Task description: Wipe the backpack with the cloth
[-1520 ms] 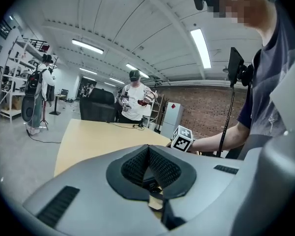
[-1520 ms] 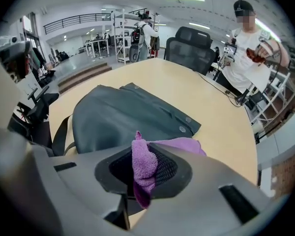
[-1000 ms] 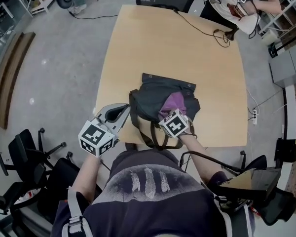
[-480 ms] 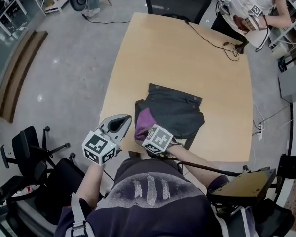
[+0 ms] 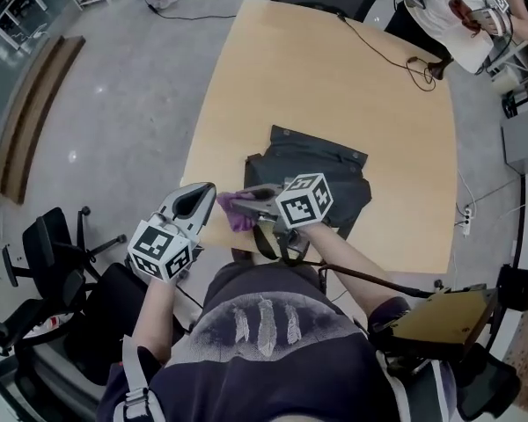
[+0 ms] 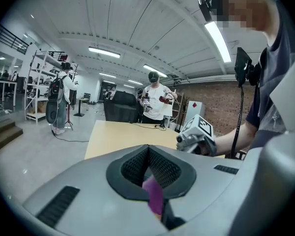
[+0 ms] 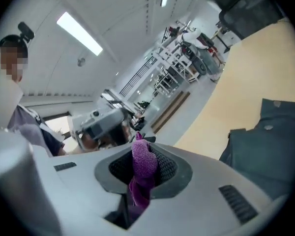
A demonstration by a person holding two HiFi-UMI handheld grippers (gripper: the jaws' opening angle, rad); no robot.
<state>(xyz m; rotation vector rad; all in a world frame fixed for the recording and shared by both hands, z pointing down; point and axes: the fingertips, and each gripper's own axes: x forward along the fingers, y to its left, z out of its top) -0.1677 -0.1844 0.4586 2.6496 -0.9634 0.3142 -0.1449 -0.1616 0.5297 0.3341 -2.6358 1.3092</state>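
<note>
1. Swinging off the bag: right hand-held gripper (image 5: pixel 249 200) has left the top of the backpack (image 5: pixel 321 170) and now sits past its near-left corner, clear of the fabric.
2. Right jaws clamped on the cloth (image 5: pixel 233 210). In the right gripper view a purple wad bulges above the tips and trails down thru the gap.
3. Cloth is thus off the backpack, hanging betw the two hand-held grippers at the near edge of the surface (image 5: pixel 334 77). A sec ago it was pressed on the bag mid-panel; half a sec ago it was at the bag's left edge.
4. Left hand-held gripper (image 5: pixel 208 201) is just beside the cloth's free end and has barely moved. Its jaws are drawn together. A purple sliver shows low in the gap and reads as a cloth edge pinched there, but not certain it is the same piece.
5. Backpack lies flat, ahead and to the right of the right hand-held gripper; neither tool touches it.
6. Judgement: one left-going stroke prob. finished, wiping paused. Looks like a re-fold or hand-over before the next pass. Far side of the panel likely still needs wiping.
</note>
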